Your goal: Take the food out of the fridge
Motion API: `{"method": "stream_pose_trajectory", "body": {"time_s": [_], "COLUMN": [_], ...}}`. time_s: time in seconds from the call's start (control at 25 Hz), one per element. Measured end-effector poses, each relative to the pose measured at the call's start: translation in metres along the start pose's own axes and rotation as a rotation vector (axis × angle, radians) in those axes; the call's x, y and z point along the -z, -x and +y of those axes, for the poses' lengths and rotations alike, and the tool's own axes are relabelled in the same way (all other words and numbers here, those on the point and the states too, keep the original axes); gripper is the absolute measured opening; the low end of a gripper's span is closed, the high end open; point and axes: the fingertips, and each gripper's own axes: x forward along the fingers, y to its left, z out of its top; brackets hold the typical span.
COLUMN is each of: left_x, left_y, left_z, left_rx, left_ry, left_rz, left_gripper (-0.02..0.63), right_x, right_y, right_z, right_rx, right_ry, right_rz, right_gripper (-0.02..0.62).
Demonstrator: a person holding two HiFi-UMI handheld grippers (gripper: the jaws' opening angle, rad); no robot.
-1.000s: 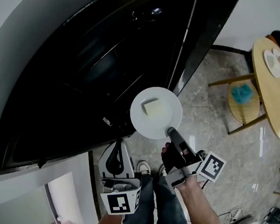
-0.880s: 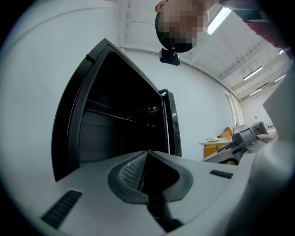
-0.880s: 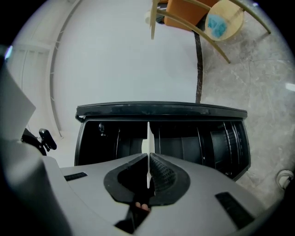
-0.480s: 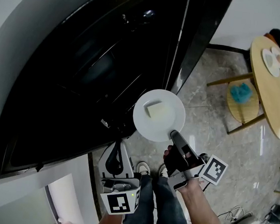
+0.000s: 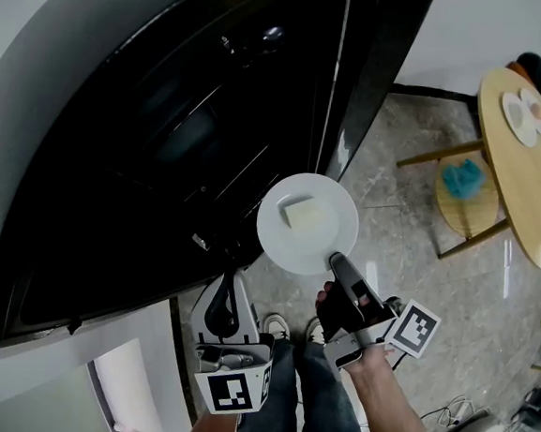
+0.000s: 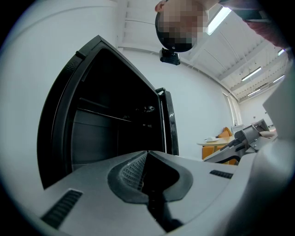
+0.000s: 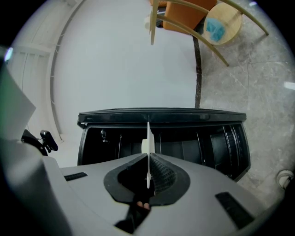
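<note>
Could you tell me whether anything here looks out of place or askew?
Nothing looks spilled or damaged. The plate is outside the open fridge, held only at its rim by the right tongs, yet it looks about level and the food sits near its middle.

The fridge (image 5: 116, 150) looks glossy black, the plate (image 5: 322, 249) beside it smooth white (glazed, seemingly), the floor (image 5: 416, 270) polished stone.
</note>
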Motion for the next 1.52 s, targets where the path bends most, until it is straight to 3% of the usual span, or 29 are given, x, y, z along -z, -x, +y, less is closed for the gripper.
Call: {"method": "stream_pose_trajectory", "body": {"time_s": [0.32, 0.96, 1.16, 1.52], "left_x": [-0.017, -0.083, -0.093, -0.128], "left_y": [-0.006, -0.013, -0.009, -0.002], "left_z": [-0.007, -0.017, -0.016, -0.018], "left_rx": [0.017, 0.022, -0.012, -0.007], "left_ry": [0.0, -0.022, 0.052, 0.075], "left_rz": [-0.015, -0.057, -0.019, -0.013], "left_gripper": [0.014, 0.014, 0.014, 0.014], "right_x": [-0.004, -0.005, -0.003, 0.005], "right_y": [0.003, 0.021, 0.026, 0.037], "right_z": [0.02, 0.102, 0.124, 0.164], "right_rx": [-0.007, -0.038, -0.039, -0.028], "right_ry": [0.002, 0.014, -0.002, -0.001], "right_rz": [-0.003, 0.002, -0.017, -0.023], "right_gripper": [0.032, 0.032, 0.032, 0.032]}}
